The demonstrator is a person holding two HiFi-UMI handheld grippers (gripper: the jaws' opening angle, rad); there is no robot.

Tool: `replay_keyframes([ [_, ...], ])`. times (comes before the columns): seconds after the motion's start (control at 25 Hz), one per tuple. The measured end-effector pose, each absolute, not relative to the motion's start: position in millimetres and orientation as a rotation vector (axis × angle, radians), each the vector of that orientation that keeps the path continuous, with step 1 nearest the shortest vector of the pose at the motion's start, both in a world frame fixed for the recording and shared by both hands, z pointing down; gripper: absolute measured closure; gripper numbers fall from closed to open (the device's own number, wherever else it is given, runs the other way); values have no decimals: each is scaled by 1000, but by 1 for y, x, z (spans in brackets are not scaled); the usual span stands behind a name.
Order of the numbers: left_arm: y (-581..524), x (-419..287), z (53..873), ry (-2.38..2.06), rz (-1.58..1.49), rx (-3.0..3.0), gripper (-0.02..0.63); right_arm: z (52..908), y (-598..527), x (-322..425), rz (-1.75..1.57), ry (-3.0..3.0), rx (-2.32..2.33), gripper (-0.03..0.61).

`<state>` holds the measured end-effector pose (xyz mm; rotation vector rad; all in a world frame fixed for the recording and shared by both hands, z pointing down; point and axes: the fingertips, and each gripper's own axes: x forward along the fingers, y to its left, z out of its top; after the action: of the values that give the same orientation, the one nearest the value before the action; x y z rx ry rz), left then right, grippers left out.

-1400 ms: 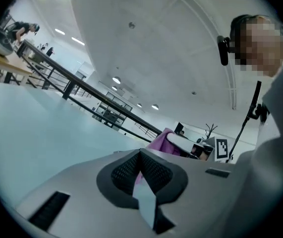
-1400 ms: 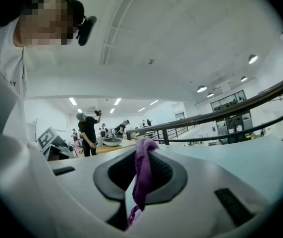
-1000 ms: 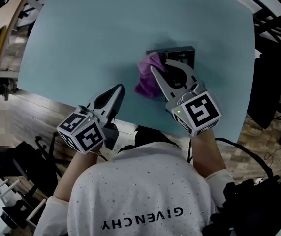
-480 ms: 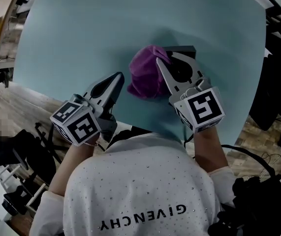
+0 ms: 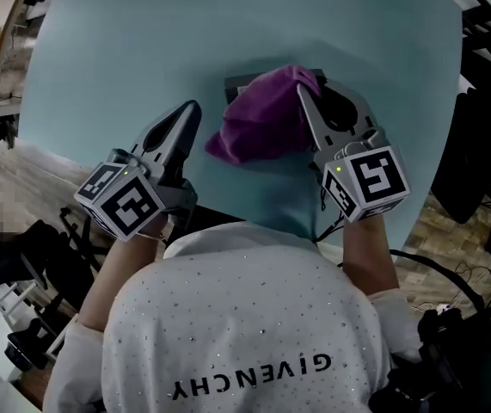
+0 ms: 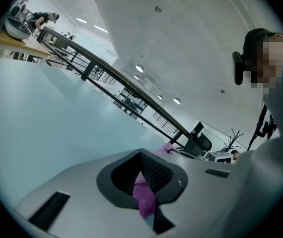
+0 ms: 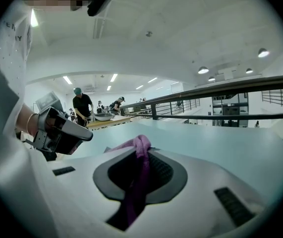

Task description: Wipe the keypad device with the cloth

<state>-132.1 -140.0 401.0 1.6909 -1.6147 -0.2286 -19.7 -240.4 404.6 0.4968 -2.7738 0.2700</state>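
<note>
Pale blue tabletop (image 5: pixel 125 50) underneath. Left of the dark flat keypad device (image 5: pixel 238 85), grey left gripper (image 5: pixel 190 110), jaws pressed together, clear of it. Draped over most of the device, crumpled purple cloth (image 5: pixel 258 123). At the device's right side, grey right gripper (image 5: pixel 307 95), clamped on the cloth.
</note>
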Motion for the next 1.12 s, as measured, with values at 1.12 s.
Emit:
replay_keyframes([
  [1.12,-140,-128,397,-1565,-210,1755,612,399,-179,-49,622,-2802,414,548],
])
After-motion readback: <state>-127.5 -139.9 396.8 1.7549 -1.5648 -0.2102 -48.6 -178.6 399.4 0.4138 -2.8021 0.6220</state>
